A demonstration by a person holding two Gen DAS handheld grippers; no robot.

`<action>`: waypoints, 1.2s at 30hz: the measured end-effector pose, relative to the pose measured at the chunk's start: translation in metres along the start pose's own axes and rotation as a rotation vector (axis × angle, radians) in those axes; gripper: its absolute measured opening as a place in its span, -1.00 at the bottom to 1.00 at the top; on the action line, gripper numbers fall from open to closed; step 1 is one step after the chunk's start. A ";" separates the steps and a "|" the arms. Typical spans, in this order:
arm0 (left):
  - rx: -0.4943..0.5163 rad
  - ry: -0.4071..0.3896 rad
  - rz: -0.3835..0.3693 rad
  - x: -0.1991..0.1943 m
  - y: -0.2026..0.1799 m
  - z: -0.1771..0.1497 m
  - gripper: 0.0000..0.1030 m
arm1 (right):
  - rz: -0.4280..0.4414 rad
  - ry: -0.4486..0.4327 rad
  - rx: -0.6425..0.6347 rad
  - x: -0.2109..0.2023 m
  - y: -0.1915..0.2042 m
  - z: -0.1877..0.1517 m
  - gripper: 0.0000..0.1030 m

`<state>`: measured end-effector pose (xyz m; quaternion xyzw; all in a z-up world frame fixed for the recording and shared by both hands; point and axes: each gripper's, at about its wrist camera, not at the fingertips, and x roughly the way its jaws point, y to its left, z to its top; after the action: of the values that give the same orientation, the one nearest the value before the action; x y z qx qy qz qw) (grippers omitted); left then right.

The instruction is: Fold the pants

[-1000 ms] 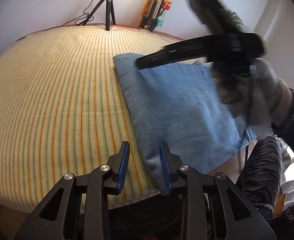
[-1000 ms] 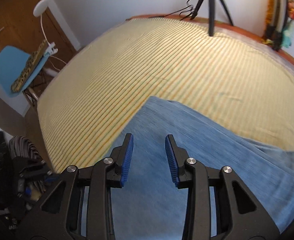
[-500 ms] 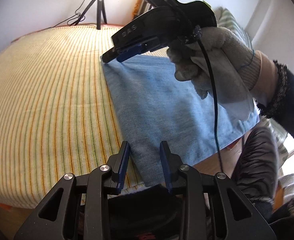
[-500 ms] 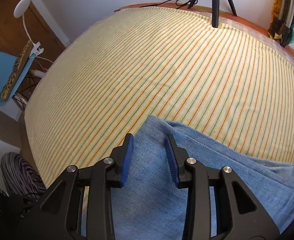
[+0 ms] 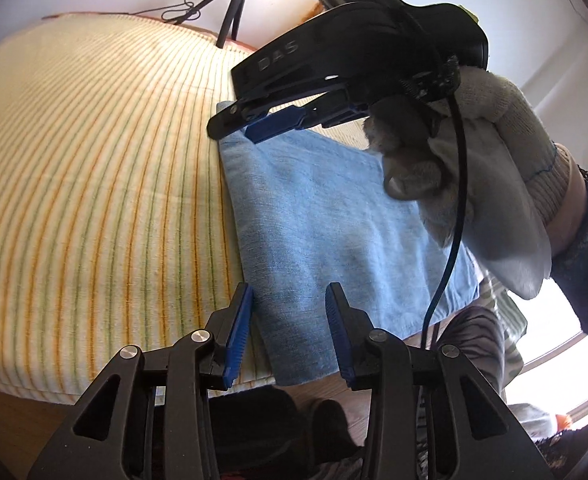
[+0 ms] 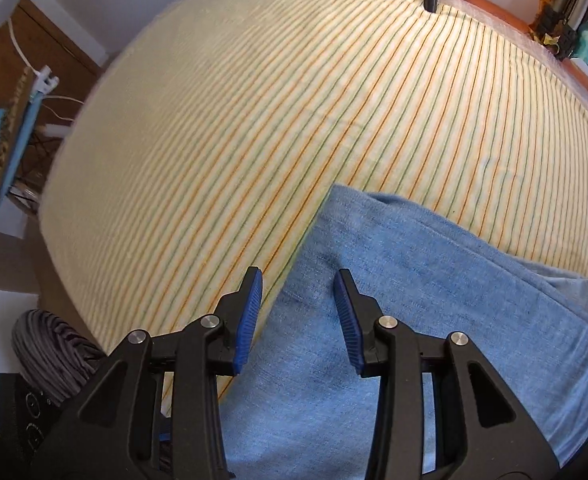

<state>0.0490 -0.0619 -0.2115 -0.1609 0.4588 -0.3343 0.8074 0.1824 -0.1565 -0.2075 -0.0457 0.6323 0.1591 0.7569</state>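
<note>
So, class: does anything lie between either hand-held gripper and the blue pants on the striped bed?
Nothing visible does. The left hand-held gripper is open over the near corner of the pants; the right hand-held gripper is open over their far edge.

The left gripper (image 5: 288, 320) is held low and level, its blue-padded jaws spread apart with nothing between them. The right gripper (image 6: 298, 312) is likewise spread wide, holding nothing. From the left wrist view, the right gripper (image 5: 254, 126) reaches forward with its tips angled downward, carried by the right hand (image 5: 466, 148) in a pale knit glove.
</note>
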 end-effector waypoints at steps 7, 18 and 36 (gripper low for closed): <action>0.014 -0.020 0.000 0.000 -0.009 0.000 -0.30 | -0.128 0.016 -0.074 0.011 0.017 0.003 -0.54; -0.063 -0.033 -0.045 0.007 -0.002 0.016 0.02 | 0.136 -0.172 0.151 -0.045 -0.042 -0.003 -0.97; -0.025 -0.047 -0.030 0.014 -0.019 0.015 0.01 | 0.009 -0.010 0.001 0.001 -0.001 -0.007 -0.74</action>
<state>0.0595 -0.0859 -0.2012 -0.1856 0.4414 -0.3368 0.8107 0.1757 -0.1588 -0.2103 -0.0414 0.6286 0.1624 0.7594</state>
